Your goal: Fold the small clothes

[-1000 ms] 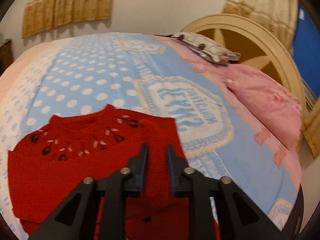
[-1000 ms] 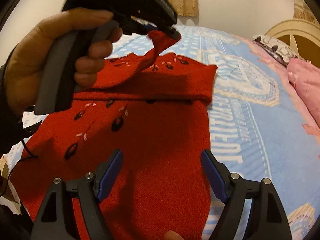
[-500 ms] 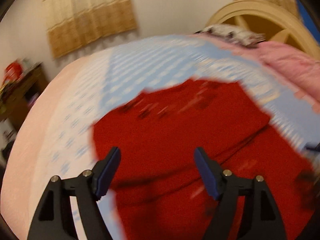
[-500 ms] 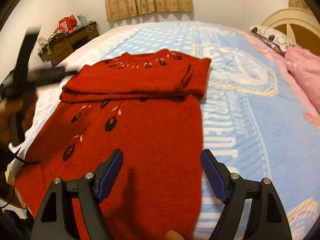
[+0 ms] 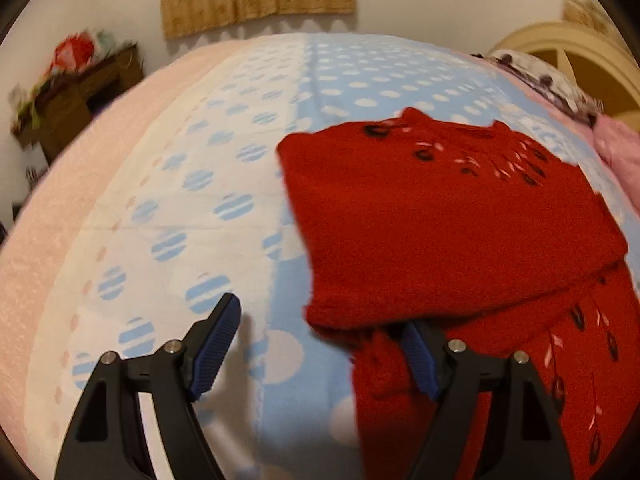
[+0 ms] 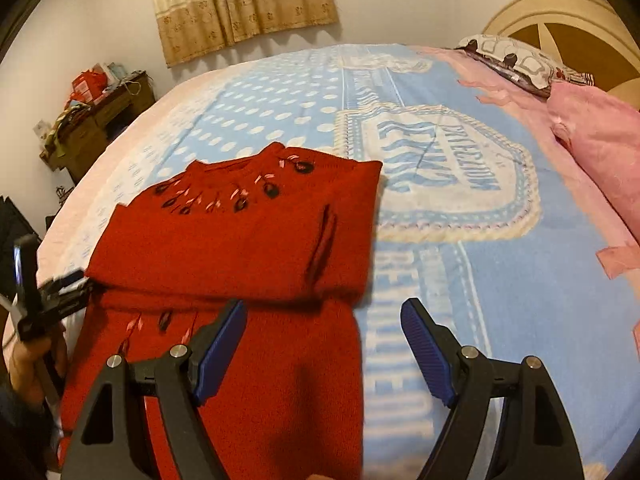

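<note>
— Pale walls and a tan patterned curtain [image 6: 240, 4] close off the far side, and a bed takes up nearly everything else. What covers it?

— A light-blue bedspread [image 6: 500, 280] with white dots and a large crest with lettering. A pink pillow [image 6: 600, 148] lies by the arched headboard [image 6: 568, 12], and a cluttered wooden table [image 6: 100, 120] stands at the far left corner of the room.

— And the garment?

— The red sweater [image 6: 240, 248] lies flat on the bedspread. Its upper part, with dark and pink embroidery round the neckline, is doubled over the body, so a thick folded edge runs across it.

— How does the left gripper [image 5: 320, 348] stand?

— Its jaws are wide apart and have just been opening. They press on nothing. One blue pad hangs over bare bedspread, the other sits at the corner of the folded edge, partly hidden by the cloth; whether it touches, I cannot tell.

— The right gripper [image 6: 324, 344]?

— Also spread, though its jaws have just closed a little. It hovers astride the sweater's right-hand edge, one finger over red knit, one over blue. A hand [image 6: 32, 360] holding the other tool shows at the left rim.
</note>
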A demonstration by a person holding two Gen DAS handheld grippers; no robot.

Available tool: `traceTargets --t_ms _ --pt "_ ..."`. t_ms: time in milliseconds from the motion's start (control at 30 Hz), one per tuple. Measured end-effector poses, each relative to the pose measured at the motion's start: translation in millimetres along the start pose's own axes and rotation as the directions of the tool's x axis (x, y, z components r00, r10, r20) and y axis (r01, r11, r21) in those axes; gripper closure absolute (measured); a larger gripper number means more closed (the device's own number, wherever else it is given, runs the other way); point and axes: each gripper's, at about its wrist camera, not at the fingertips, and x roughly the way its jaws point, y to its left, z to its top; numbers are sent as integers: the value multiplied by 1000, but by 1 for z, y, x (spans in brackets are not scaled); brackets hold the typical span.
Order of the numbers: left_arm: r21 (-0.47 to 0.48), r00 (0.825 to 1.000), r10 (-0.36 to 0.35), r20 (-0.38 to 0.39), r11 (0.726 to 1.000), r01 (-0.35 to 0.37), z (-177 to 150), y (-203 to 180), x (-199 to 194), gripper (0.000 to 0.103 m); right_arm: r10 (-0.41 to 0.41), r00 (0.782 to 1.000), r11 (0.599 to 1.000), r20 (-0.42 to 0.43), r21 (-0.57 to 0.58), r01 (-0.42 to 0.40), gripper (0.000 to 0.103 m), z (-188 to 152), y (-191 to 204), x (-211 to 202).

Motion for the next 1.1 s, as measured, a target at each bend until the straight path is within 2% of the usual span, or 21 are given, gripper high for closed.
traceTargets --t_ms 100,233,300,333,400,533,567,633,733,800,867,900,933,967,1000,1100 --pt "-79 999 -47 -9 996 47 -6 15 3 11 -4 999 1000 -34 5 5 36 18 4 25" --pt "-51 1000 -21 8 998 21 -12 9 2 6 -42 995 999 -86 -10 41 41 34 10 68" --pt "-39 1000 -2 11 999 3 -12 8 2 3 -45 992 999 -120 10 46 68 35 9 88" --pt "-42 1000 -1 9 999 1 -12 9 3 1 -48 989 999 -141 6 50 70 34 10 97" --pt "-57 1000 -13 -2 998 13 -11 13 6 0 -80 991 997 -110 -22 78 82 32 15 96" --pt "-55 1000 -9 -1 998 8 -12 12 6 0 -112 994 991 -9 -74 111 89 38 22 71" --pt "-53 1000 -7 -1 999 7 -12 11 6 0 -122 992 990 7 -77 123 94 41 22 68" --pt "-56 1000 -9 -4 998 9 -12 12 6 0 -153 988 985 24 -76 154 94 48 18 66" --pt "-54 1000 -6 -4 999 5 -12 12 5 0 -179 984 983 -17 -45 178 94 49 5 80" --pt "-57 1000 -8 -3 998 8 -12 12 6 0 -133 986 991 -97 -13 133 94 42 -5 97" --pt "-60 1000 -12 0 998 12 -12 13 5 0 -144 987 989 -74 -33 142 92 37 -3 95" --pt "-60 1000 -12 3 998 12 -12 13 5 0 -152 986 988 -63 -45 150 81 36 -1 92" --pt "-59 1000 -11 4 998 11 -13 13 5 0 -166 984 985 -61 -48 163 69 37 0 88" --pt "-59 1000 -10 3 998 10 -13 13 5 0 -176 983 984 -56 -49 173 35 37 1 84" --pt "-59 1000 -9 2 998 9 -12 13 5 0 -171 984 984 -43 -53 169 24 38 4 78" --pt "-54 1000 0 7 999 1 -12 12 3 0 -129 991 988 25 -79 131 24 39 16 60"
